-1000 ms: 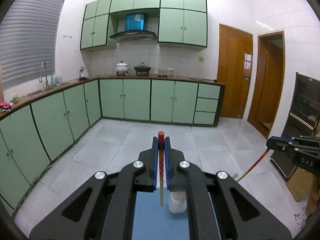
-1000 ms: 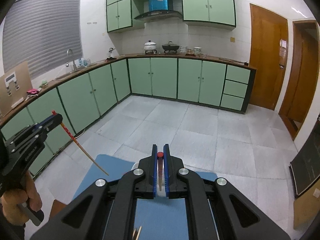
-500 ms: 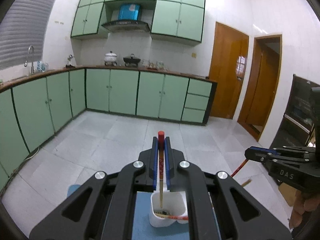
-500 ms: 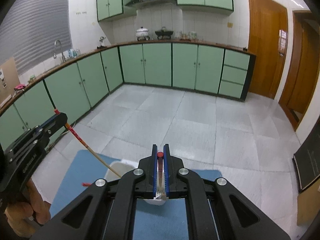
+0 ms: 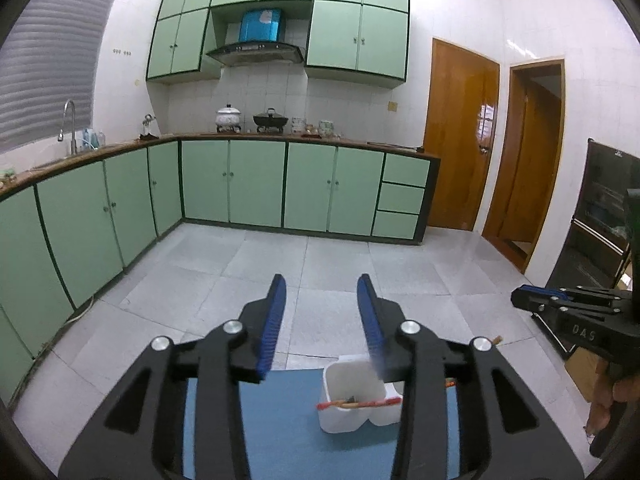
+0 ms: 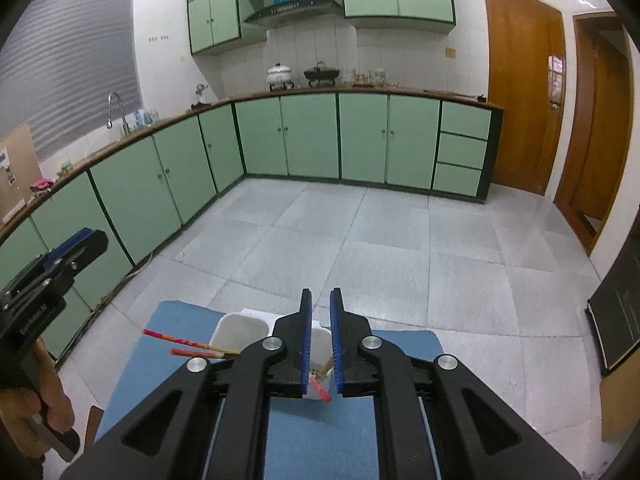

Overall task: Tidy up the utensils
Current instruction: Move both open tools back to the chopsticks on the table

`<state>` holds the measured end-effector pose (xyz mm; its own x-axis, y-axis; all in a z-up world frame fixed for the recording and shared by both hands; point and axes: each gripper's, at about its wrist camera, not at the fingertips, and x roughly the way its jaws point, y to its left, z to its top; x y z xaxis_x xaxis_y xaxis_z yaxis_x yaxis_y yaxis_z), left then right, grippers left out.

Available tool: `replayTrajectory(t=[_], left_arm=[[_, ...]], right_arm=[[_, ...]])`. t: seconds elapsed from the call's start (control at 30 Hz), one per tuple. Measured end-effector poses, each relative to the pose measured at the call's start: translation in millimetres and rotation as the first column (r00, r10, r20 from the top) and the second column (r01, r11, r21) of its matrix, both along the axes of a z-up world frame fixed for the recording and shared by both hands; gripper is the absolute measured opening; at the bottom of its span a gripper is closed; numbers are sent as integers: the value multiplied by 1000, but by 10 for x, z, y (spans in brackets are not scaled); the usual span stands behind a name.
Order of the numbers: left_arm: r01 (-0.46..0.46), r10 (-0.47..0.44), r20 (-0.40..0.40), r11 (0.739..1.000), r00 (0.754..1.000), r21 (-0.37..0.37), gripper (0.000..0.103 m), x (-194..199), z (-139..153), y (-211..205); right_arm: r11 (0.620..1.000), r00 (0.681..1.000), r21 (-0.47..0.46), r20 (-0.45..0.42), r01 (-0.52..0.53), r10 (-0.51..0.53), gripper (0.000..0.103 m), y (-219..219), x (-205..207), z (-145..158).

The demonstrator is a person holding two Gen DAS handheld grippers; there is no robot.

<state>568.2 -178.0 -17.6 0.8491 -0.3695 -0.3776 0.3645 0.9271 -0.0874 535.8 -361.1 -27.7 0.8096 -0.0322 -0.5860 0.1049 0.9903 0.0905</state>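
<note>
Red-ended chopsticks (image 6: 188, 344) now lie across the white holder (image 6: 240, 330) on the blue mat (image 6: 160, 360). Left gripper (image 5: 322, 312) just spread, empty; right gripper (image 6: 320, 340) cracked apart, chopstick loose between jaws. Light, stiff, slick: pinch mid-shaft.

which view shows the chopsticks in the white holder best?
Right wrist: red-ended chopsticks stick out of the white holder leftward, shafts visible. Left wrist shows only a chopstick lying across the rim, partly behind the left gripper.
</note>
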Motion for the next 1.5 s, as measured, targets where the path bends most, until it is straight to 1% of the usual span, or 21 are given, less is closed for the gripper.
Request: replayTrajectory(t=[0.03, 0.13, 0.2, 0.27, 0.33, 0.4, 0.47, 0.53, 0.57, 0.6, 0.63, 0.7, 0.73, 0.77, 0.83, 0.93, 1.07, 1.13, 1.23, 1.33, 1.5], left_arm=[[-1, 1, 2, 1000, 1000, 5, 41, -62, 36, 36], [5, -5, 5, 1000, 1000, 19, 44, -274, 124, 152], [13, -13, -15, 999, 1000, 32, 46, -417, 133, 237], [19, -18, -21, 999, 1000, 49, 51, -659, 86, 354], [19, -18, -17, 998, 1000, 59, 61, -885, -3, 450], [43, -41, -37, 997, 998, 58, 61, -1165, -176, 565], [59, -56, -49, 997, 997, 57, 61, -1421, -353, 658], [58, -55, -66, 997, 996, 49, 62, -1700, -587, 784], [54, -50, -79, 998, 996, 39, 62, -1820, -703, 844], [36, -34, -100, 999, 994, 16, 65, -1959, -853, 933], [18, -19, -131, 1000, 991, -9, 66, -2085, -1015, 1011], [2, -6, -170, 1000, 985, -23, 67, -2294, -1280, 1093], [-12, 9, -179, 1000, 984, -19, 69, -2404, -1400, 1120], [-23, 21, -189, 1000, 982, -9, 70, -2549, -1549, 1145], [-35, 37, -199, 999, 979, 11, 71, -2724, -1723, 1166], [-44, 52, -222, 998, 974, 39, 71, -2974, -1958, 1216], [-29, 44, -227, 997, 973, 66, 72, -3208, -2104, 1193], [-22, 39, -233, 997, 972, 78, 72, -3274, -2169, 1187], [-29, 44, -255, 998, 966, 59, 72, -3304, -2233, 1227], [-43, 50, -270, 999, 962, 32, 72, -3297, -2260, 1299], [-38, 51, -263, 998, 964, 54, 72, -3266, -2283, 1259]], right_arm=[[1000, 1000, 3, 13, 1, -1, 11, 1, -89, 55], [1000, 999, 7, 41, -5, 5, 13, 25, -295, 161], [1000, 998, 8, 62, -15, 14, 13, 47, -505, 220], [1000, 996, 16, 84, -19, 18, 15, 67, -768, 234], [999, 994, 32, 106, -26, 23, 17, 73, -1028, 209], [1000, 991, 20, 131, -20, 18, 25, 93, -1353, 121], [1000, 987, 13, 161, -4, 2, 31, 122, -1698, -25], [1000, 987, 17, 162, 0, -3, 34, 171, -2044, -285], [1000, 988, 13, 157, 5, -7, 38, 191, -2158, -399], [1000, 989, -2, 149, 21, -20, 39, 238, -2322, -588], [1000, 990, -10, 141, 25, -23, 40, 273, -2417, -708], [1000, 996, -25, 89, 12, -9, 40, 408, -2673, -1127], [1000, 998, -28, 66, 11, -9, 40, 470, -2794, -1323], [1000, 999, -24, 50, 10, -9, 40, 508, -2877, -1457], [1000, 1000, -16, 1, -2, 2, 40, 644, -3075, -1804], [999, 998, 5, -60, -32, 32, 40, 872, -3270, -2170], [994, 989, -17, -108, -105, 102, 40, 1214, -3390, -2445], [990, 984, -31, -125, -135, 130, 40, 1352, -3380, -2522], [987, 977, -14, -148, -157, 154, 40, 1443, -3330, -2605], [983, 975, -38, -139, -180, 173, 44, 1533, -3342, -2637], [981, 975, -43, -127, -188, 181, 44, 1596, -3198, -2635]])
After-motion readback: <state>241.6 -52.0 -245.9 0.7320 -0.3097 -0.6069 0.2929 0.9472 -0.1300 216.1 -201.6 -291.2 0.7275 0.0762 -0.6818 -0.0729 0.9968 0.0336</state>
